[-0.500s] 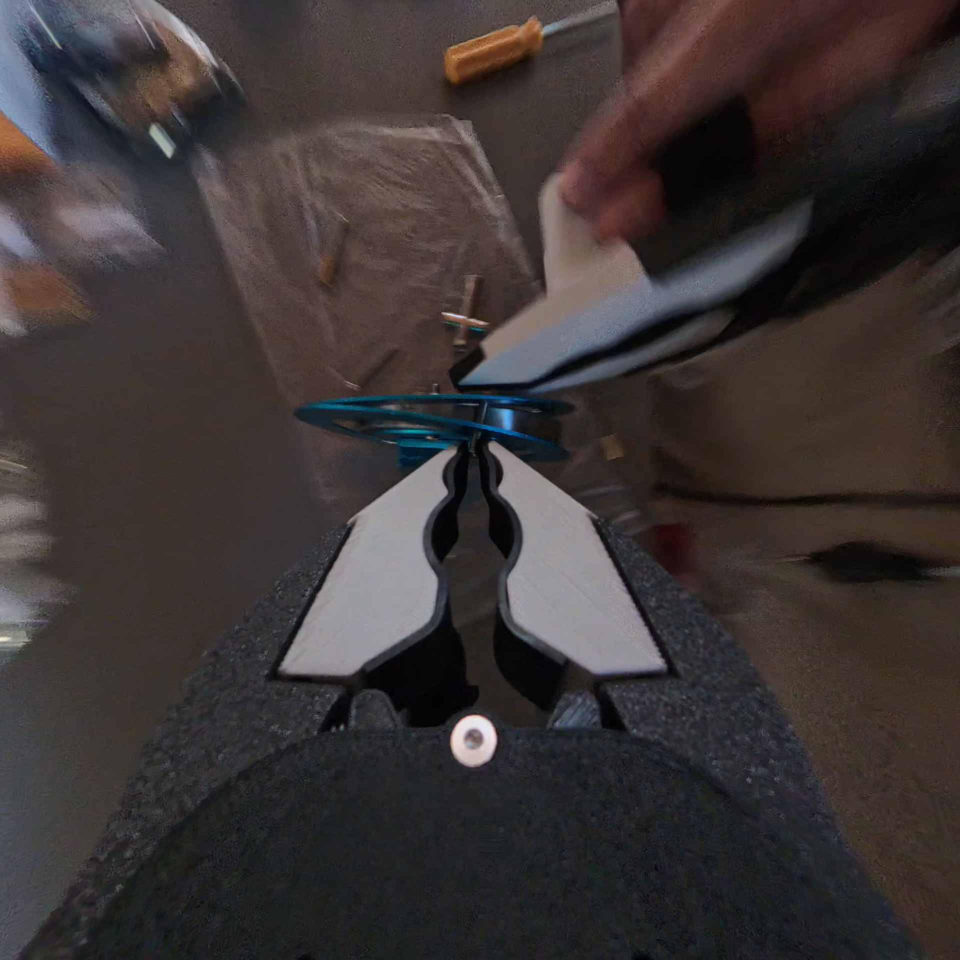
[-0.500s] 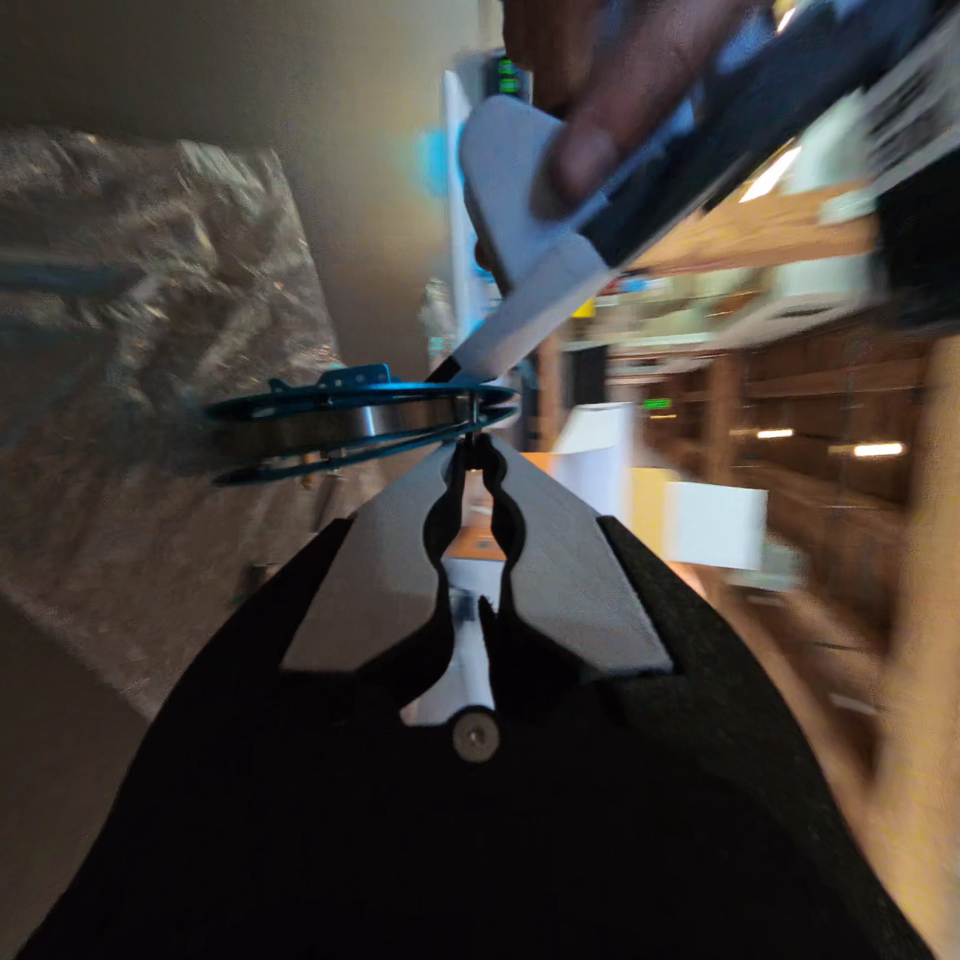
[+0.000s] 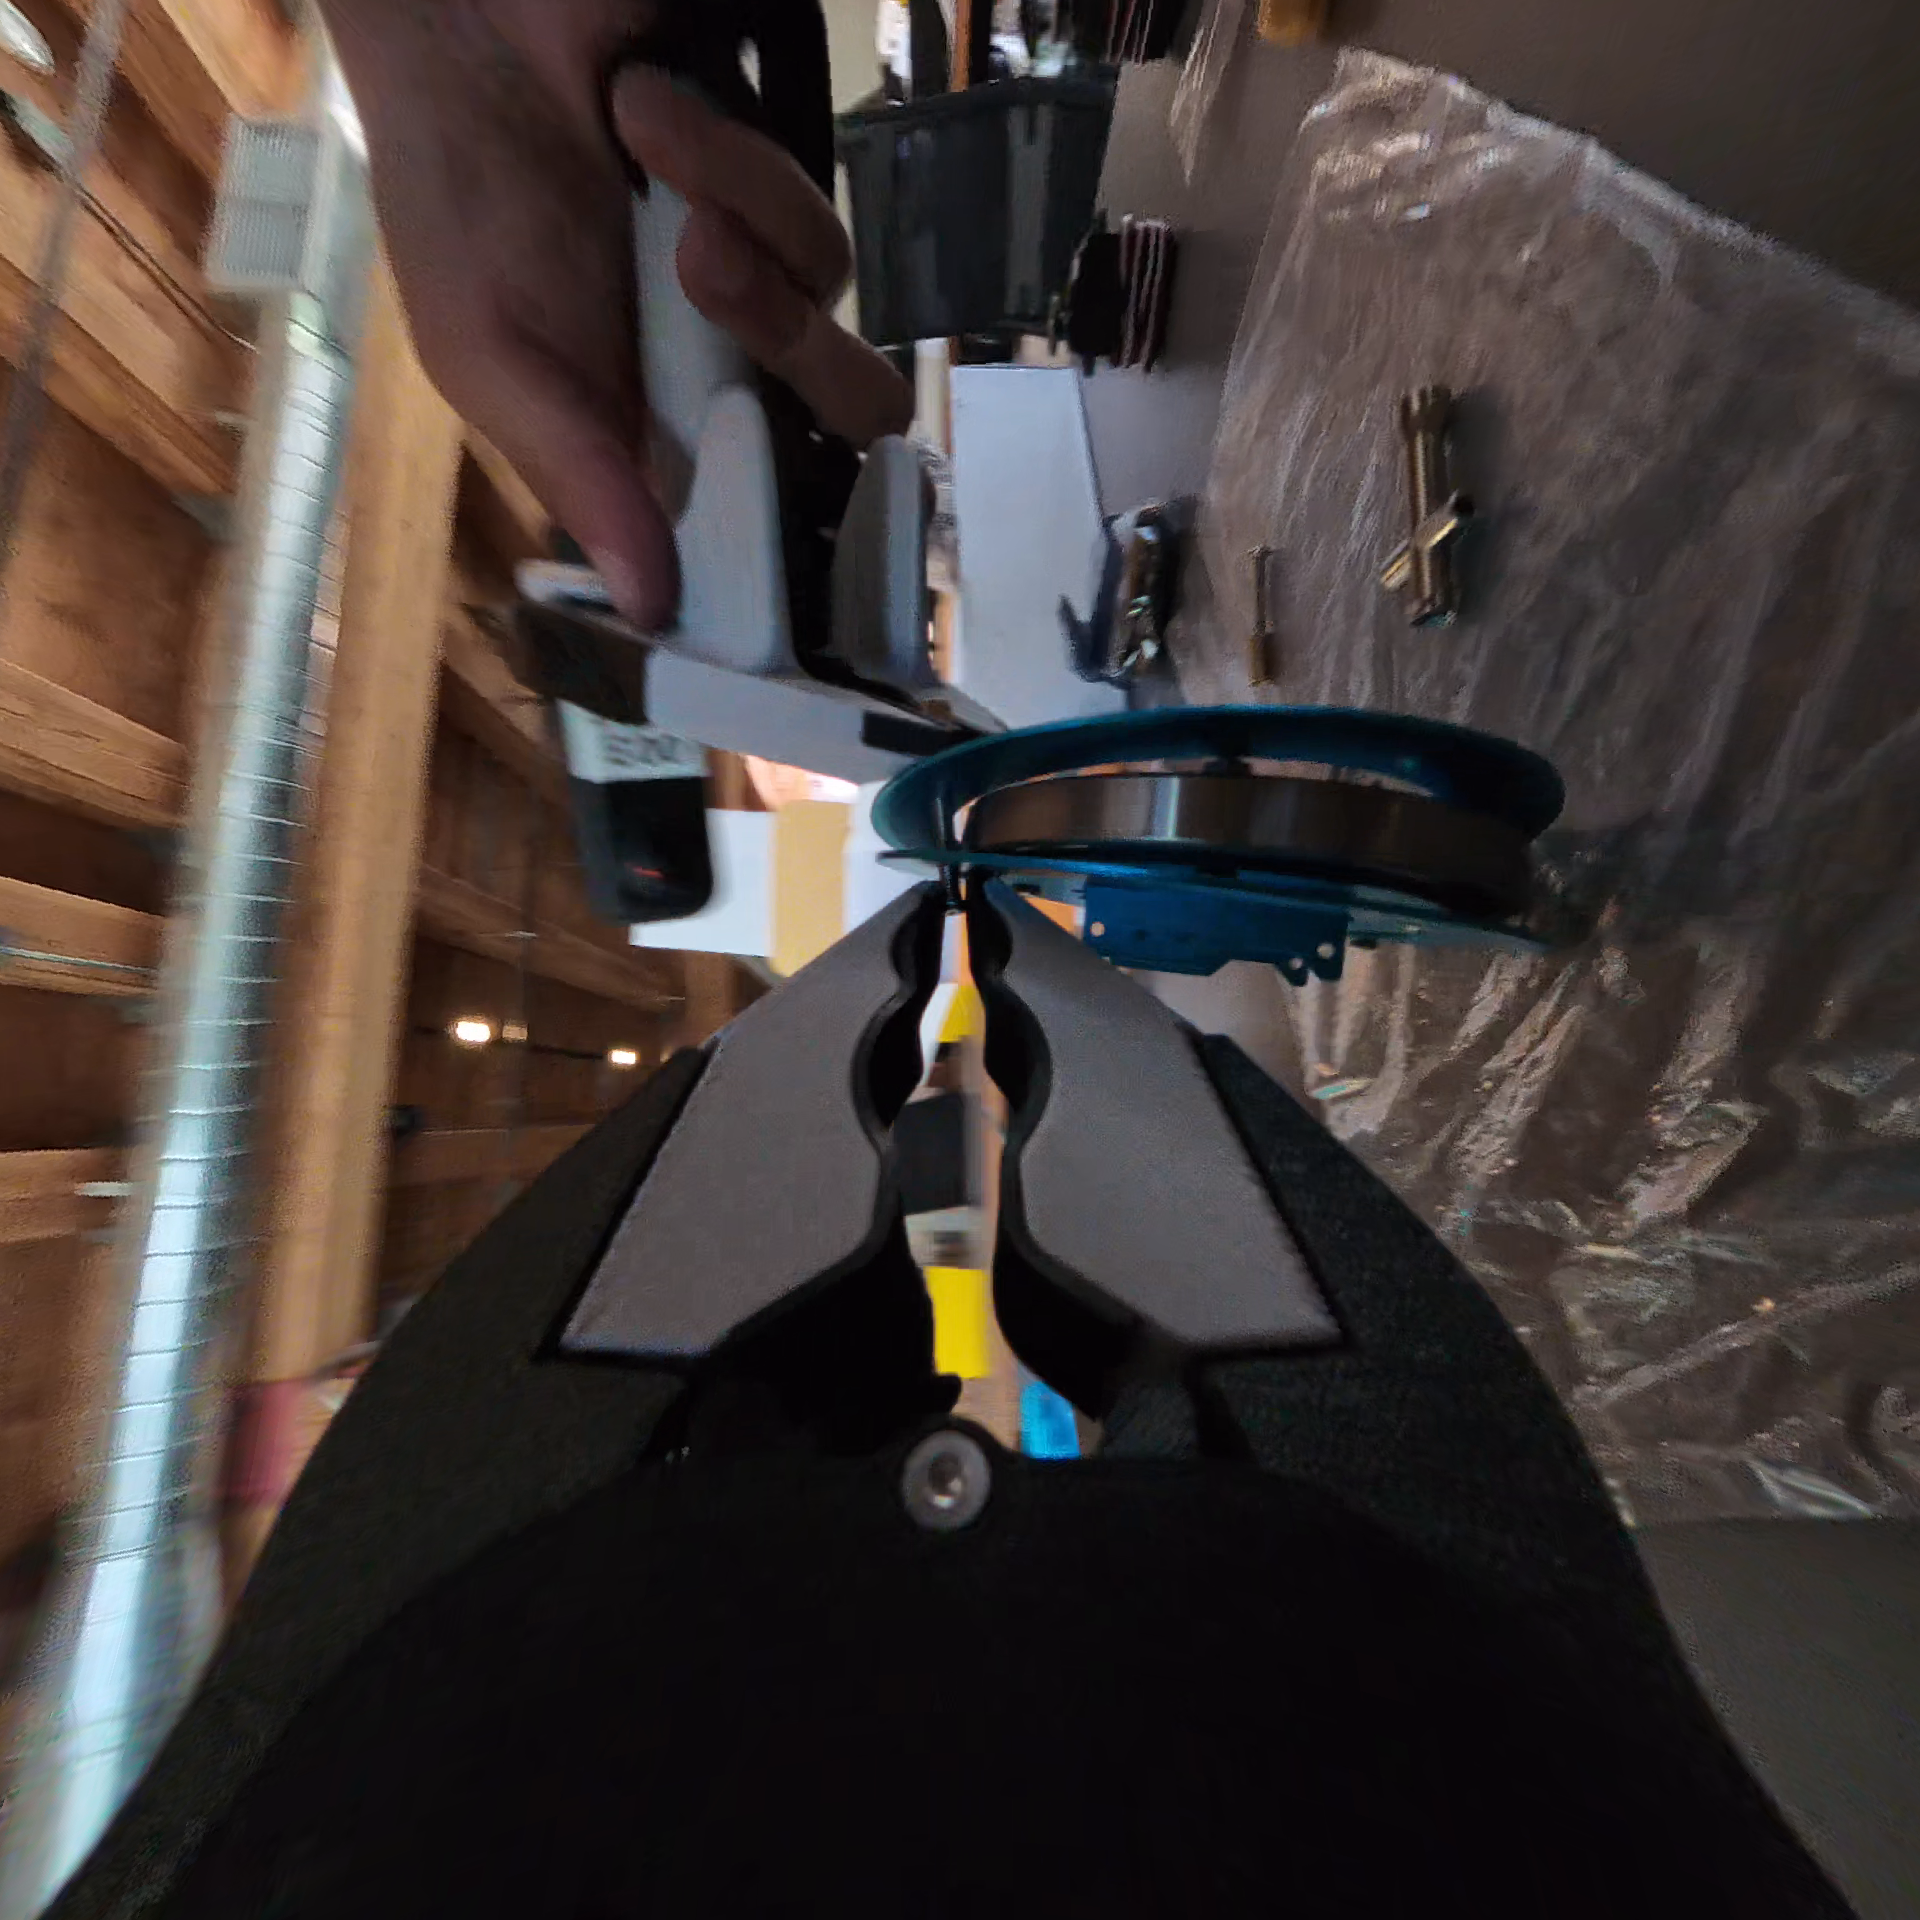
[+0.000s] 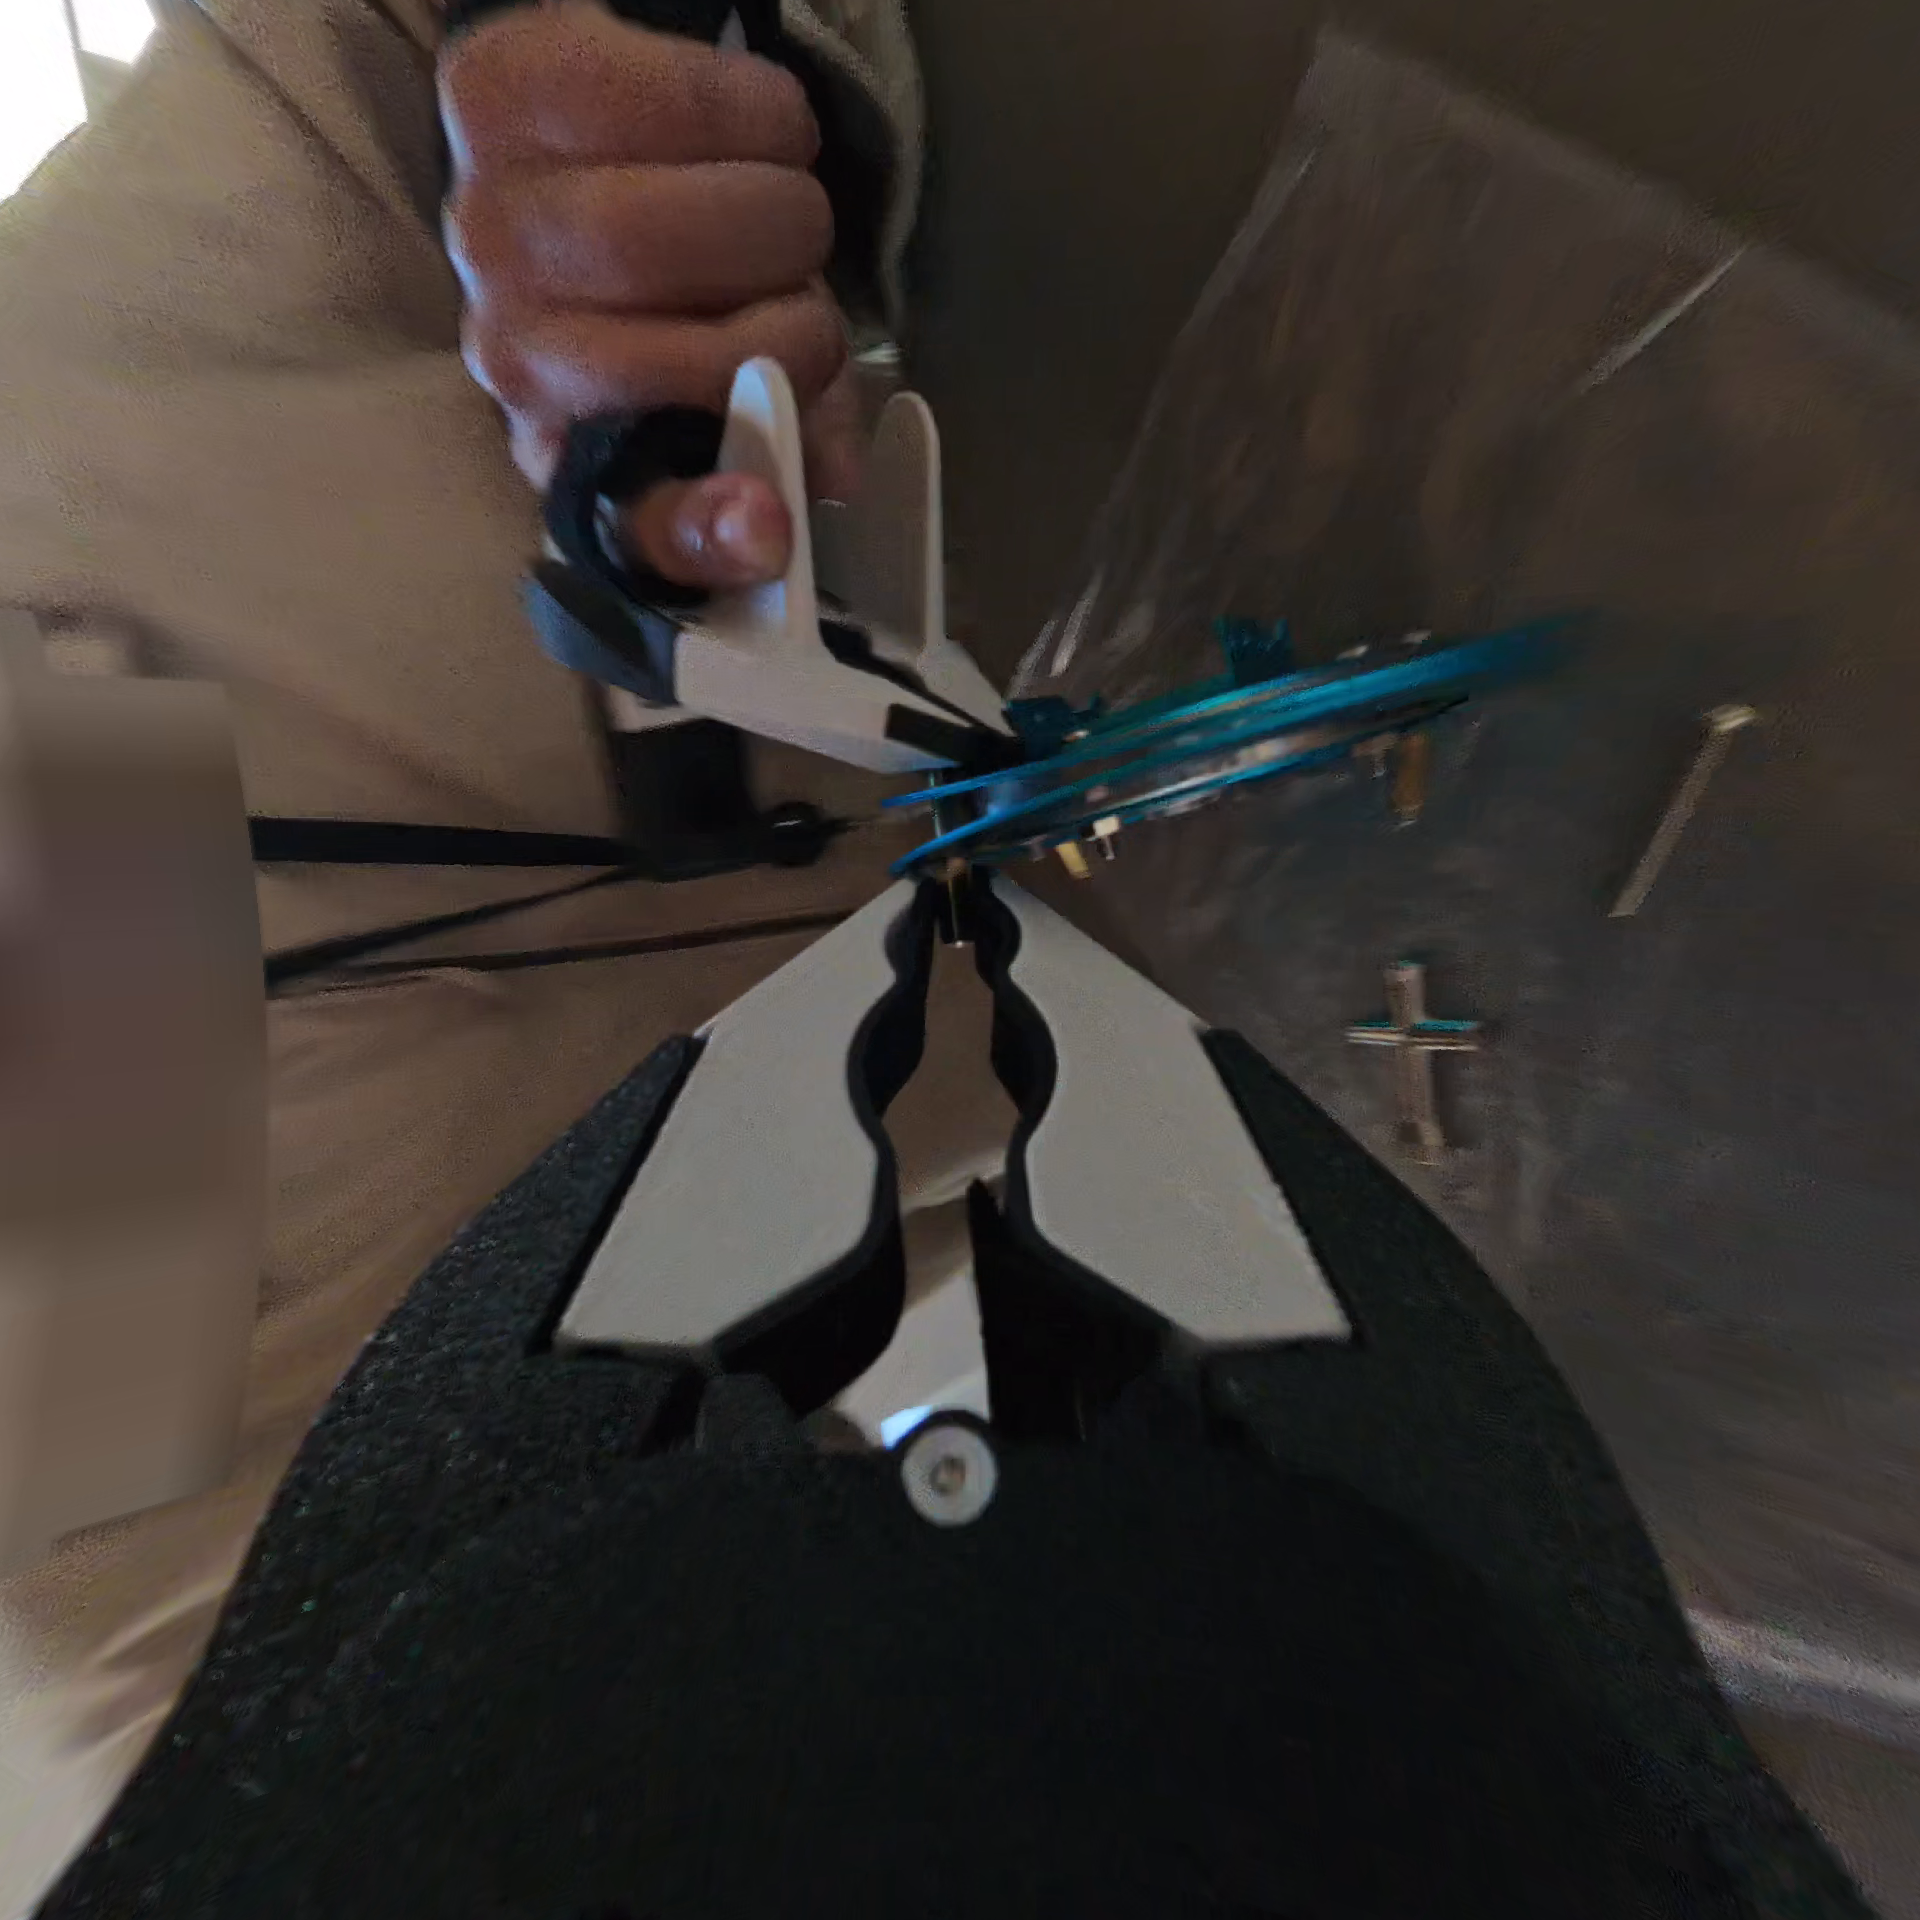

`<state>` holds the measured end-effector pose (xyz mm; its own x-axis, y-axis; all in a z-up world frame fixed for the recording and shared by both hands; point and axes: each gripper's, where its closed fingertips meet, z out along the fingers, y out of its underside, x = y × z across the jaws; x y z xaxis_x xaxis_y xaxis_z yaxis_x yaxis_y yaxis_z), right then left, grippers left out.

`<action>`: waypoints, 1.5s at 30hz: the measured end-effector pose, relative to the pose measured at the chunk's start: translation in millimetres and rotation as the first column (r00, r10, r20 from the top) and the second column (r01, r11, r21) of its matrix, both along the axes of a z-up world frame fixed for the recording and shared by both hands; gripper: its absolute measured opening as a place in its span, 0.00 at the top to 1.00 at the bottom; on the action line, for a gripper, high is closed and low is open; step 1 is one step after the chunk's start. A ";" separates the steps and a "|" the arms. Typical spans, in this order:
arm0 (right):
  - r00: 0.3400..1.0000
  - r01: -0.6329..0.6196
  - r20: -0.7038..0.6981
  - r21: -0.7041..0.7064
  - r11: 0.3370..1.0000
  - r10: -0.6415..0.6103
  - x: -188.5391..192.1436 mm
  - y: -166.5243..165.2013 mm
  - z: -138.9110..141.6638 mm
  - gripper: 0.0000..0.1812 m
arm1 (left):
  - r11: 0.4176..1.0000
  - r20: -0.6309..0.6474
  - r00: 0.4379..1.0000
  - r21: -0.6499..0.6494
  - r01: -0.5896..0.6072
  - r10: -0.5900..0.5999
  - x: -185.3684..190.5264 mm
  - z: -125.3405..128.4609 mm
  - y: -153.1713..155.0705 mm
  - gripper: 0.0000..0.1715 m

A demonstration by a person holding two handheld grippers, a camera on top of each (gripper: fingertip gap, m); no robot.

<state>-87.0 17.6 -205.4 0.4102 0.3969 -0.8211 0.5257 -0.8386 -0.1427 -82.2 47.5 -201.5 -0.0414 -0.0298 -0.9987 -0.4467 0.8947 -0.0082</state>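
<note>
A blue disc assembly (image 3: 1247, 743), two thin blue plates with a metal ring (image 3: 1247, 821) between them, is held in the air by both grippers. My left gripper (image 3: 956, 896) is shut on its near rim. A hand holds the right gripper (image 3: 961, 725), which meets the same rim from the upper left. In the right wrist view my right gripper (image 4: 958, 920) is shut on a small brass post at the rim of the disc assembly (image 4: 1247, 717). The left gripper (image 4: 987, 740), held by a hand, grips the rim just above.
A crinkled clear plastic sheet (image 3: 1610, 1039) covers the table. On it lie a cross-shaped wrench (image 3: 1429, 509), a brass post (image 3: 1260, 613) and a small blue-black part (image 3: 1138, 592). A long pin (image 4: 1678, 810) lies near the wrench (image 4: 1413, 1049). Wooden shelving (image 3: 104, 727) and a black bin (image 3: 966, 208) stand behind. My two grippers' fingertips are within a few centimetres of each other. The wrench (image 4: 1413, 1049) lies around 10 cm away from my right fingertips.
Both grippers have swung round with the disc assembly, so the table now lies at the right of both views. Both grips on the rim have held.
</note>
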 end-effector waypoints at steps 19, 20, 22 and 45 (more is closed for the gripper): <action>0.794 0.196 -0.221 0.975 -0.107 -0.566 21.9 -9.9 9.9 0.86 | 0.654 -0.113 0.993 -0.749 -0.108 0.035 -22.7 -8.5 5.7 0.98; 0.795 0.240 -0.236 0.968 -0.068 -0.559 14.8 -11.2 4.2 0.85 | 0.653 -0.101 0.994 -0.751 -0.098 0.034 -23.6 -8.7 3.9 0.98; 0.803 0.300 -0.260 0.954 -0.013 -0.536 4.7 -13.0 -3.4 0.84 | 0.640 -0.079 0.995 -0.762 -0.096 0.056 -25.3 -9.0 2.7 0.98; 0.806 0.489 -0.400 0.865 0.110 -0.436 -11.0 -17.9 -10.7 0.89 | 0.414 -0.042 0.986 -0.904 -0.107 0.163 -35.3 -14.0 -6.9 0.98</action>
<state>-98.0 -0.4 -216.1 0.7986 0.5980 -0.0687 0.0611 -0.1941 -0.9791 -117.5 40.6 -215.5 0.0917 -0.9136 -0.3962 -0.5351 0.2904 -0.7933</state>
